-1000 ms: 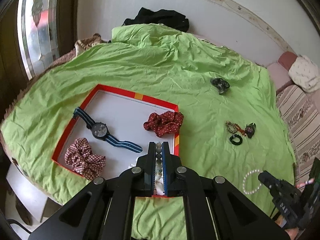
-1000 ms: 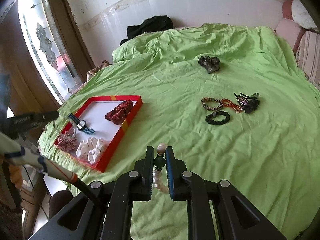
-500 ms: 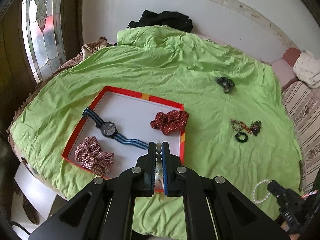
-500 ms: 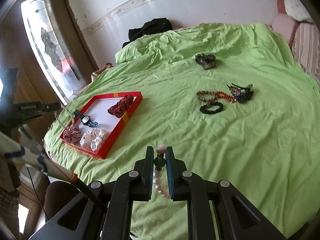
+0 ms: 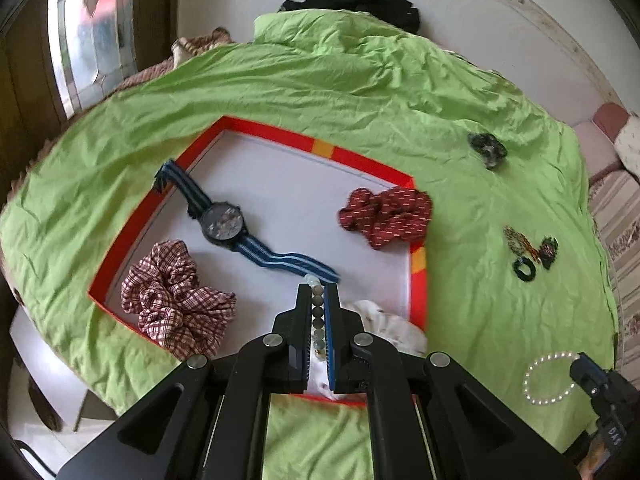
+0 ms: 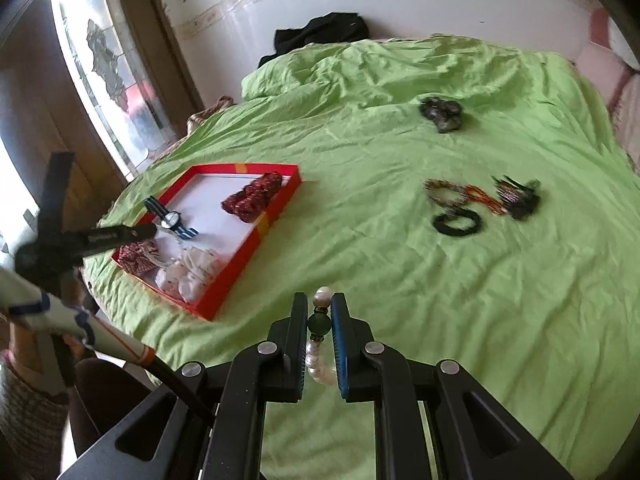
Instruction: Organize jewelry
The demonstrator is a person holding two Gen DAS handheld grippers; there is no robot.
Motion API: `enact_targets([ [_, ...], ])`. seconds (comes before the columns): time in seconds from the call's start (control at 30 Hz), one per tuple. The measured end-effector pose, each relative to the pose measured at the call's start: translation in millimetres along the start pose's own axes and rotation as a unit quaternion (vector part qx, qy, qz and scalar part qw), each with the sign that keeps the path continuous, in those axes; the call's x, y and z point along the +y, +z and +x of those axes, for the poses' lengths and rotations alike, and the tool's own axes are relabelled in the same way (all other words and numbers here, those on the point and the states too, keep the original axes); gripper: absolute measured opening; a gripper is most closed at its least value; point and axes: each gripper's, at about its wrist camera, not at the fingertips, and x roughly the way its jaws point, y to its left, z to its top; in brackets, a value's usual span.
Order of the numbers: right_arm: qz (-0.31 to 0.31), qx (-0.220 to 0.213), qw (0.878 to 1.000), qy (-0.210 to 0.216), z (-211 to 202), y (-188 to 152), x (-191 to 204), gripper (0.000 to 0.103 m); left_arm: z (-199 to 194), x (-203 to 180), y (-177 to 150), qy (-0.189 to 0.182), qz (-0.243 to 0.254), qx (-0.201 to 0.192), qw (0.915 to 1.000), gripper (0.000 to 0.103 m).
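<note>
My left hand-held gripper (image 5: 318,300) is closed, its fingers (image 5: 303,320) nearly parallel and pinching a bead string (image 5: 318,316), tilted downward. My right hand-held gripper (image 6: 320,320) is also clamped, fingers (image 6: 339,332) squeezing a pearl bracelet (image 6: 320,354). It sits low at my left camera's right edge.

This is a bedroom in a home. A wide bed under a rumpled lime-green sheet (image 6: 400,280) fills the space ahead of both pairs of jaws. Beyond it, far ahead, a white wall carries a patterned border strip (image 6: 224,20), and a black garment (image 6: 320,32) lies heaped at the bed's far edge. To the left of the jaws stands a stained-glass window (image 6: 112,80) in a dark wooden frame. Far right, a pink cushion (image 5: 608,116) leans.
</note>
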Motion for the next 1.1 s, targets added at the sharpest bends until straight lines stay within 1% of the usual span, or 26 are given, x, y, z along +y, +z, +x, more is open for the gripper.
enact_targets([
  [0.13,-0.010,0.016,0.999,0.028,20,25,21,0.013,16,21,-3,-0.006,-0.029,0.002,0.9996,0.005],
  [0.2,-0.011,0.025,0.998,0.049,32,39,35,0.013,23,30,-5,-0.010,-0.038,0.003,0.9992,0.005],
  [0.27,-0.012,0.035,0.997,0.074,45,54,52,0.013,27,37,-6,-0.015,-0.042,0.007,0.9990,0.005],
  [0.37,-0.012,0.045,0.994,0.100,66,72,77,0.013,30,46,-6,-0.021,-0.048,0.004,0.9986,0.005],
  [0.4,-0.015,0.047,0.993,0.107,74,78,87,0.013,32,48,-8,-0.031,-0.051,0.007,0.9982,0.005],
  [0.57,-0.033,0.057,0.991,0.119,112,97,128,0.013,46,49,-16,-0.056,-0.046,0.034,0.9968,0.005],
  [0.63,-0.048,0.063,0.991,0.107,128,97,139,0.013,49,46,-18,-0.047,-0.034,0.036,0.9976,0.005],
  [0.7,-0.064,0.069,0.992,0.083,145,93,143,0.013,48,44,-18,-0.039,-0.025,0.031,0.9984,0.005],
  [0.83,-0.054,0.094,0.993,0.052,172,85,131,0.013,48,45,-19,-0.041,-0.027,0.031,0.9983,0.005],
  [0.97,-0.057,0.100,0.993,0.028,178,82,119,0.014,48,46,-19,-0.039,-0.027,0.030,0.9985,0.005],
  [1.07,-0.063,0.092,0.994,0.015,174,82,115,0.014,43,47,-20,-0.040,-0.027,0.021,0.9986,0.005],
  [1.1,-0.065,0.090,0.994,0.013,171,83,114,0.017,41,47,-20,-0.043,-0.027,0.017,0.9986,0.005],
])
